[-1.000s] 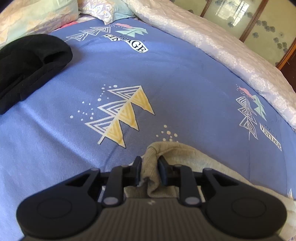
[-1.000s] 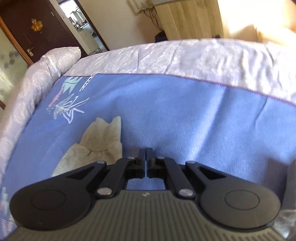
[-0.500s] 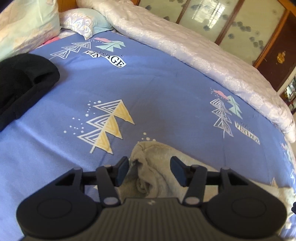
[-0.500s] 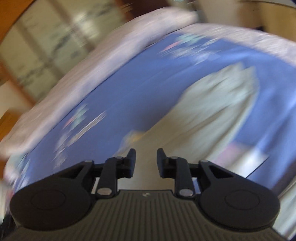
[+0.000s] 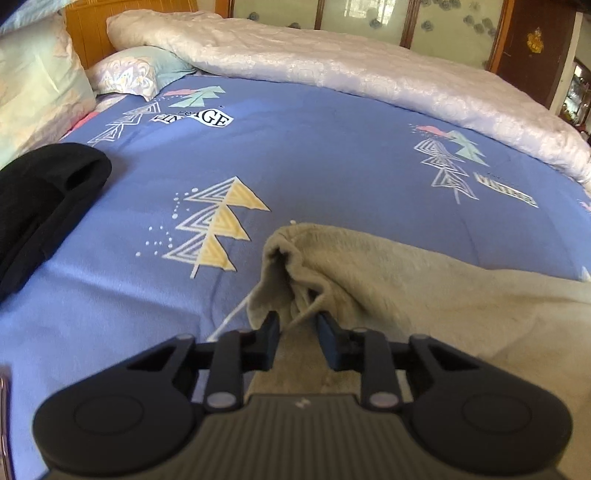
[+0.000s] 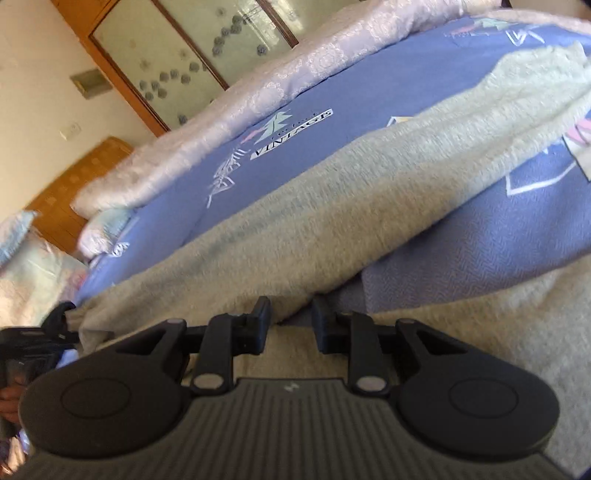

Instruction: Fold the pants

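Observation:
Beige fleece pants point(image 5: 406, 288) lie spread on the blue patterned bedsheet point(image 5: 332, 166). My left gripper point(image 5: 297, 328) sits at the bunched waistband. Its jaws are closing, with beige cloth and a white drawstring point(image 5: 232, 317) between them and a gap still showing. In the right wrist view the pants point(image 6: 295, 221) run diagonally up to the right. My right gripper point(image 6: 290, 317) is low over the edge of one leg, open, with that edge between its fingers but not pinched. The left gripper point(image 6: 29, 343) shows at the lower left of that view, with a hand behind it.
A black garment point(image 5: 40, 199) lies on the sheet at left. A pale quilt point(image 5: 369, 74) is heaped along the far side of the bed. Pillows point(image 5: 136, 74) rest against a wooden headboard point(image 5: 129, 22). Glass-panelled wardrobe doors point(image 6: 207, 48) stand beyond.
The left jaws spread wide off the waistband, then narrowed again around it. The right gripper, shut before, swung round from the bed's far edge to the pants leg and opened.

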The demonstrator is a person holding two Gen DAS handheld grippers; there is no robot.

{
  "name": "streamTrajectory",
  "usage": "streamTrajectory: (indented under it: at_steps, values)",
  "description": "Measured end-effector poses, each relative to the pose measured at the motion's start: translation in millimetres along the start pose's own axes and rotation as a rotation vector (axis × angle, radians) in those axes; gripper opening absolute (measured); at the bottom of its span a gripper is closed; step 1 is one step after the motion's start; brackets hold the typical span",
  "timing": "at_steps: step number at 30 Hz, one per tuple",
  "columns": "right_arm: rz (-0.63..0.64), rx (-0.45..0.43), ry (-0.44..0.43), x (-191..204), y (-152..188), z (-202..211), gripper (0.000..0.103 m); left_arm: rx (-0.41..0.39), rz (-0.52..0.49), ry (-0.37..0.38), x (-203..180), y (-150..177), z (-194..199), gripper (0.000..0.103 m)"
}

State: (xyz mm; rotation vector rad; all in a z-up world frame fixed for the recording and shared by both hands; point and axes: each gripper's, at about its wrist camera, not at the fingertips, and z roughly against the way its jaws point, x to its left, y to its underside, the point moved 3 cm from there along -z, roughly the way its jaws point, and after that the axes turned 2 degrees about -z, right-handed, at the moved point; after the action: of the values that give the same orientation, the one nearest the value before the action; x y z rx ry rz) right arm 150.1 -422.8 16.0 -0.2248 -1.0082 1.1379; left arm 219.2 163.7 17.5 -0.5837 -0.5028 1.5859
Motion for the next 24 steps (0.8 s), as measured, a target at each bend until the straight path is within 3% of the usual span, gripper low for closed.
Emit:
streamTrajectory:
  at_steps: [6,9,11,13,16,17,18,19,20,22,24]
  values:
    - [-0.044,0.001,-0.038,-7,2,9,0.027,-0.058,0.168,-0.134,34,-10,-2,0.007]
    - [-0.035,-0.003,-0.035,-4,6,8,0.027,-0.025,0.284,-0.164,59,-8,-11,0.007]
    - [-0.034,-0.002,-0.037,-3,10,8,0.027,0.001,0.296,-0.179,63,-6,-19,0.007]
    - [-0.037,-0.003,-0.037,-3,10,8,0.027,0.025,0.270,-0.252,63,-4,-22,0.008]
    - [-0.042,0.002,-0.037,-3,11,7,0.027,-0.003,0.309,-0.163,66,-7,-11,0.010]
    - [-0.047,0.007,-0.039,-4,10,8,0.027,-0.031,0.290,-0.158,64,-11,-5,0.013]
    - [-0.056,0.012,-0.045,-4,9,8,0.027,-0.060,0.250,-0.157,61,-16,-2,0.022]
    - [-0.069,0.016,-0.052,-6,8,7,0.027,-0.092,0.177,-0.157,54,-23,2,0.033]
    - [-0.086,0.022,-0.061,-8,8,8,0.027,-0.115,0.102,-0.162,44,-28,4,0.038]
    - [-0.128,0.044,-0.080,-14,4,11,0.027,-0.158,-0.088,-0.174,18,-36,7,0.055]
    - [-0.159,0.070,-0.089,-18,-2,16,0.028,-0.186,-0.298,-0.171,-12,-37,3,0.058]
